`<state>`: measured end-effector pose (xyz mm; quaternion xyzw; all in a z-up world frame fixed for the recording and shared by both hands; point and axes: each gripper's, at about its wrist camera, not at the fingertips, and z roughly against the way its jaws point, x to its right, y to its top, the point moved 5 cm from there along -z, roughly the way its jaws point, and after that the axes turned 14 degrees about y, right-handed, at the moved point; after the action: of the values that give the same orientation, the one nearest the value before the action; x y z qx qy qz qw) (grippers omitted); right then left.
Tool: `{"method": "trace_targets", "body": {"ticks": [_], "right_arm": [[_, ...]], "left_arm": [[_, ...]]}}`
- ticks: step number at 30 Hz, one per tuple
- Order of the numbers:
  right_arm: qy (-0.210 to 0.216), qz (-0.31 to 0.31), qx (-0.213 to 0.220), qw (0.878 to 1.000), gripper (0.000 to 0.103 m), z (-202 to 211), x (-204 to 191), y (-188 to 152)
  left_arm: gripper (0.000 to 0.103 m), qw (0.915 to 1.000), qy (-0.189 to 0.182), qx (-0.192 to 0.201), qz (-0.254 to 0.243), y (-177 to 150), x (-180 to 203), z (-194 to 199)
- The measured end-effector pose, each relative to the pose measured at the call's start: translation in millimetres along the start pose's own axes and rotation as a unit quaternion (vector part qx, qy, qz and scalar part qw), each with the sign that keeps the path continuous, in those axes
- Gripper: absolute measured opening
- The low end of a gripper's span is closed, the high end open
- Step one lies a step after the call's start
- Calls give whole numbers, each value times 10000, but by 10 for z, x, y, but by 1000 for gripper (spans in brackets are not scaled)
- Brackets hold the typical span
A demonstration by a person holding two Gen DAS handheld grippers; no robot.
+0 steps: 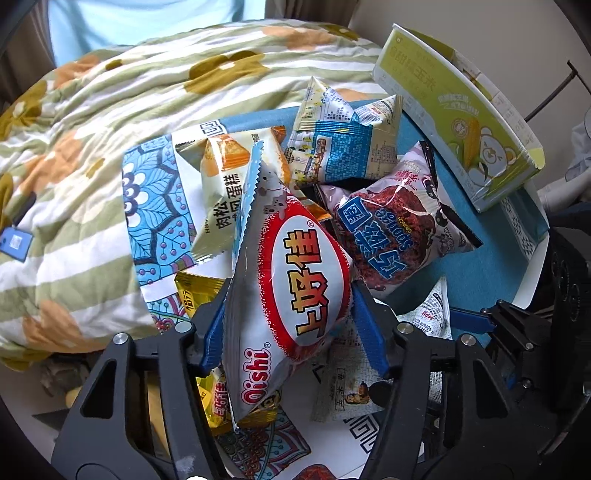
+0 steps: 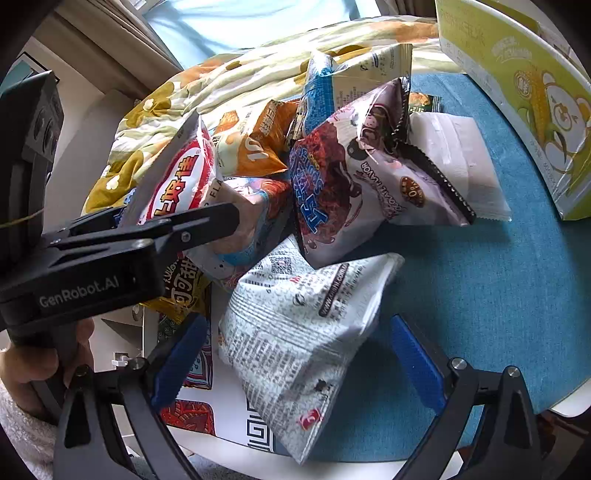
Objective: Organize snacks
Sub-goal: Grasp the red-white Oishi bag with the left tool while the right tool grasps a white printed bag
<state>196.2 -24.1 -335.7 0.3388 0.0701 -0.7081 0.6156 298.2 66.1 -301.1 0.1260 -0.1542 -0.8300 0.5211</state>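
Snack packets (image 2: 343, 177) crowd blue tabletop (image 2: 498, 295) beside floral quilt (image 1: 110, 122).

Home bedroom, floral quilt (image 1: 110, 122), curtains (image 2: 110, 33)

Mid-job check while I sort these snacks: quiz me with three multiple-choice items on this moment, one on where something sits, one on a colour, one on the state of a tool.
1. Where does the green corn box stand?
A. at the far right edge of the blue mat
B. on the floral quilt
C. under the snack pile

2. What colour rings the oval on the Oishi bag?
A. green
B. red
C. purple

3. What is the left tool doing?
A. hanging open over bare mat
B. shut on the Oishi bag
C. shut on the corn box

Answers: 1 A, the box lies beyond the bags at the mat's right edge. 2 B, a red band borders the white oval. 3 B, both blue pads press the bag's sides, while the right tool is open around a white printed bag.
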Motion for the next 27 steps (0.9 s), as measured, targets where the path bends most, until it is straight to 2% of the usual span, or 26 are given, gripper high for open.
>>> {"method": "trace_targets", "body": {"ticks": [4,17,18,20,22,24,26,27], "right_arm": [[28,-59,-77,9999,98,-106,32,26],[80,-127,-147,9998,97,-128,117,35],[129,-137,-165,9997,95,-113,136,22],[249,-122,-235,9993,81,-133,128,24],[250,-57,-264,9993,73,-127,120,16],[240,42,-306,9992,69,-118,89,-4],[217,119,-324,9992,61,-102,46,-35],[220,158,-343,9990,60,-99,23,-26]], "left_arm": [[51,10000,31,15,-41,-6,-19,20],[51,9993,336,177,-62,-122,3,244],[51,9993,343,171,-39,-134,3,249],[51,9992,358,173,25,-162,5,269],[51,9991,387,178,69,-192,16,298],[51,9988,444,197,104,-218,28,339],[51,9986,453,220,158,-241,42,395],[51,9984,469,237,186,-249,49,430]]}}
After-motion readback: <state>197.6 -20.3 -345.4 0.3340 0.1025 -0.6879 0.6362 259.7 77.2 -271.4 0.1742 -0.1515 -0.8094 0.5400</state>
